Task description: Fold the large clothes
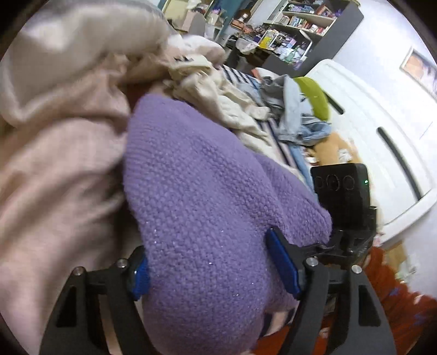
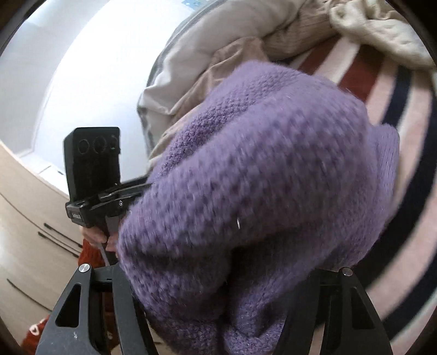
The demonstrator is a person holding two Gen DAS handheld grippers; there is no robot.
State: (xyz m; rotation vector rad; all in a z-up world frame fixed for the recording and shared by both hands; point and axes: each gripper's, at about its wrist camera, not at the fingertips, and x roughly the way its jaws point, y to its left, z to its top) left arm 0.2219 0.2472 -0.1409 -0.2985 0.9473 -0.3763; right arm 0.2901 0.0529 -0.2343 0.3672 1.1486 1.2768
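A purple knitted sweater (image 1: 202, 207) fills the middle of the left wrist view and bulges between my left gripper's (image 1: 210, 273) blue pads (image 1: 282, 262), which press on it from both sides. In the right wrist view the same sweater (image 2: 259, 177) is bunched up and covers my right gripper (image 2: 224, 295); its fingertips are hidden in the wool. The other gripper's black body (image 2: 94, 174) shows at the left of that view, close by, also at the sweater's edge.
A pale pink garment (image 1: 54, 169) lies at the left, cream clothes (image 1: 218, 92) and blue denim (image 1: 300, 120) behind on a striped bedcover (image 2: 382, 90). A white bed frame (image 1: 368, 131) stands at the right, cluttered shelves (image 1: 295, 24) far back, wooden drawers (image 2: 24, 226) at the left.
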